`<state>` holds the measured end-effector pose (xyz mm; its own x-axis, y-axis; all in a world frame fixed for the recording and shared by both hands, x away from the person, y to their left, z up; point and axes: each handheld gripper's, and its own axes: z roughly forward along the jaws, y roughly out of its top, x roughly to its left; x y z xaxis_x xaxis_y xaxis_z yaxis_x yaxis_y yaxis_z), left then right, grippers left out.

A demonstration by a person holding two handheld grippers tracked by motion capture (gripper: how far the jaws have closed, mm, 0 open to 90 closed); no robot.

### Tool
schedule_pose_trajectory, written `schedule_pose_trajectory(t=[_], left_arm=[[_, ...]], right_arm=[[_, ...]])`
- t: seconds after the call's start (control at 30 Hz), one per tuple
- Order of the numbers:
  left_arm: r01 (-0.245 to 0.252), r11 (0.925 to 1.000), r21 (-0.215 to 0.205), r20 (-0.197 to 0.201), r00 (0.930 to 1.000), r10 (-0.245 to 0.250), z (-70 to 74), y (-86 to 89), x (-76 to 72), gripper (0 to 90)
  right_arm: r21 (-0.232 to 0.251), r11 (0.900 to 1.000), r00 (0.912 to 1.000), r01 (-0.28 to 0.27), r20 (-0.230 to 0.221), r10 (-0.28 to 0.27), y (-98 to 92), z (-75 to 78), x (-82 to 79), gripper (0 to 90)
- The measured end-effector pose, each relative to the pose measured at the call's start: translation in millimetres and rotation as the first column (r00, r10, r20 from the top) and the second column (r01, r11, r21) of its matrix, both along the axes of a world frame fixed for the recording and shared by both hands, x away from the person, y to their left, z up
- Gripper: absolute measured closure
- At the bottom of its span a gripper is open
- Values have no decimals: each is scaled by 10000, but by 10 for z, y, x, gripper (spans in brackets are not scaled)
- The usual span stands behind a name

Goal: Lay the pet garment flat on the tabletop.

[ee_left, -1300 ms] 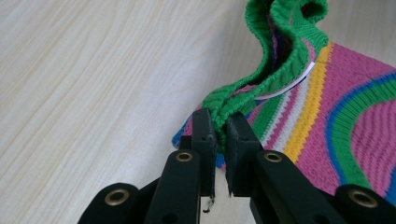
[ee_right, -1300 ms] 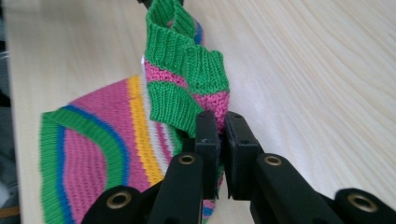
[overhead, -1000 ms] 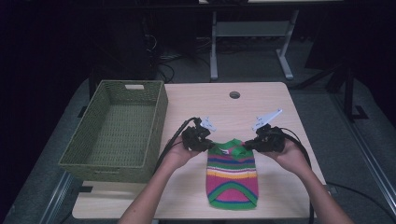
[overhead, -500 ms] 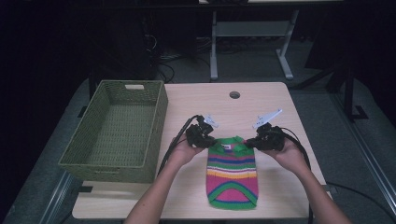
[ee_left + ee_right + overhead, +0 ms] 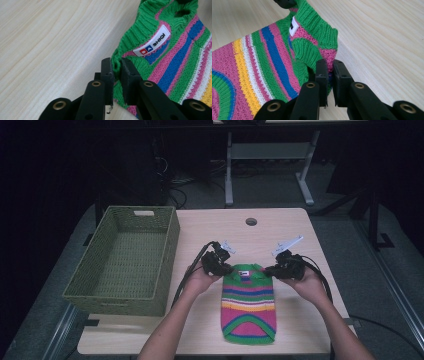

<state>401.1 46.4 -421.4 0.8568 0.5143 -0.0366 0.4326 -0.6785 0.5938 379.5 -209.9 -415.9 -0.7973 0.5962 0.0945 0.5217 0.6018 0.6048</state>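
A green woven basket [image 5: 125,257] stands at the left of the counter [image 5: 280,227]. Beside it, the left gripper [image 5: 226,268] is clamped on the left shoulder of a striped knitted sweater [image 5: 248,302]. The sweater lies flat near the counter's front edge, its long axis running front to back, collar pointing away from the person. The right gripper [image 5: 269,270] is clamped on the right shoulder.

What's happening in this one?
A person at a wooden table holds a gripper in each hand. The left gripper and the right gripper each pinch a shoulder corner of a small striped knit sweater, which lies flat on the table. A green woven basket sits to the left, nothing in it.
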Motion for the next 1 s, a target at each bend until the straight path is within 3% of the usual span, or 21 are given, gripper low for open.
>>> schedule_pose_trajectory(t=[0.2,0.47,0.7,0.83,1.0], left_arm=[[-181,9998,-86,-61,9998,180,-10,34,37,792],[-313,9995,-80,-84,9995,313,0,97,62,716],[-121,9996,-258,-148,9998,118,18,127,-34,629],[118,9988,-469,-109,9999,-123,38,155,-139,561],[410,9982,-427,-100,9991,-415,55,180,-271,502]], right_arm=[[22,9999,9999,100,-87,-100,-17,-32,37,811],[64,9989,9987,473,-167,-472,-68,-48,98,676],[167,9986,9983,501,-297,-496,-103,-13,65,559],[222,9990,9986,376,-372,-367,-106,16,-37,529],[113,9998,9990,160,-421,-156,-106,13,-145,523]])
